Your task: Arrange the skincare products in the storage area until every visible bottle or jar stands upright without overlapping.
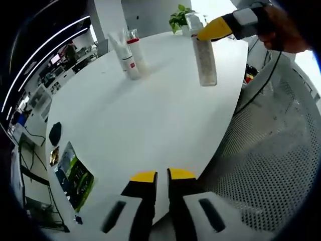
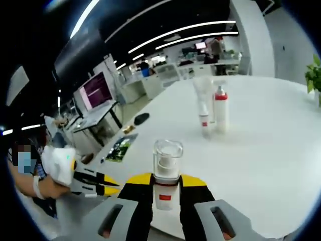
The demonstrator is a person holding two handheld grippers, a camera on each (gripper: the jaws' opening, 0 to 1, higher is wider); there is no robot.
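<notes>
**Clear-capped bottle held upright at the bench edge, two bottles waiting farther in**

The clear-capped bottle (image 2: 167, 173) sits between the right gripper's (image 2: 166, 182) yellow-tipped fingers (image 2: 139, 179), which are clamped on its body just below the cap. In the left gripper view the same bottle (image 1: 205, 57) shows with its base on or just above the white bench (image 1: 150, 115), close to the curved edge by the mesh chair (image 1: 271, 155), and the right gripper (image 1: 216, 27) pinches its top. Its long axis is upright, or very nearly.

The next relation that matters, as I judge it, is the gap to the pair of standing bottles (image 2: 213, 111): a slim tube (image 1: 123, 50) and a red-collared bottle (image 1: 135, 57), just beside each other and well apart from the held one, toward the far side of the bench. The right gripper is plainly the nearer one.

The left gripper (image 1: 156, 176) hovers over the near bench edge, its fingers almost together with nothing between them; in the right gripper view it (image 2: 108, 185) appears low at the bench edge.

Hard to tell: whether the held bottle's base truly touches the bench, and whether the two far bottles touch. A potted plant (image 1: 179, 17) stands at the far edge.
</notes>
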